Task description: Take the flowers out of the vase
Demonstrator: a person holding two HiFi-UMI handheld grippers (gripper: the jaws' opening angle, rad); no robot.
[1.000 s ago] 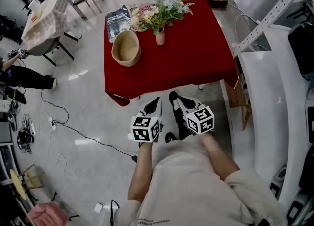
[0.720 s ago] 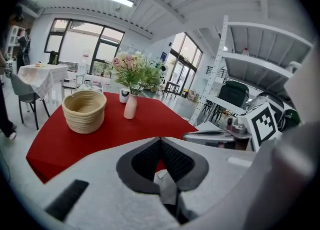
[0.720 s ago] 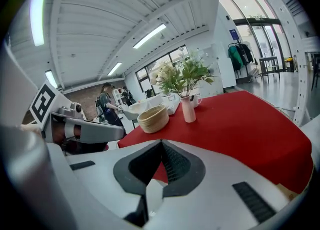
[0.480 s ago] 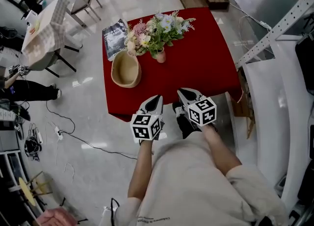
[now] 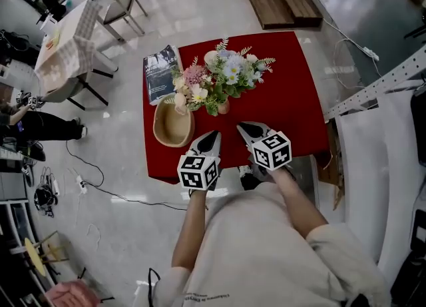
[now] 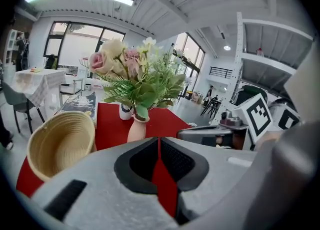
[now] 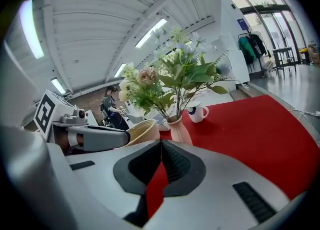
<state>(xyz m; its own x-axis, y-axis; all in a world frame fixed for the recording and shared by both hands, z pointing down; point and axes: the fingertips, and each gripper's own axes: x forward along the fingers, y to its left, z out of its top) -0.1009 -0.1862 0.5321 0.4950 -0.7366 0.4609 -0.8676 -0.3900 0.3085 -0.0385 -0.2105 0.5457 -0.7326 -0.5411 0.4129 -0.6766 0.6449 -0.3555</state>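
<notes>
Pink vase (image 5: 224, 107) beyond left tool (image 5: 213, 136)

The table (image 5: 293, 92) lay bare right of the vase (image 5: 223, 107). A basket (image 5: 172, 124) stood near on its left, a book (image 5: 158, 72) and mug (image 7: 197, 112) behind; flowers (image 5: 223, 76) spread wide above the vase mouth.

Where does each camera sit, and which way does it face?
Head view: on the person's head, facing steeply down at the red-clothed table; shows forearms, left gripper, right gripper.
Left gripper view: on that gripper, facing the pink ceramic vase of flowers past its shut jaws.
Right gripper view: likewise, its own shut jaws below.
All three share vase and tan woven basket.
</notes>
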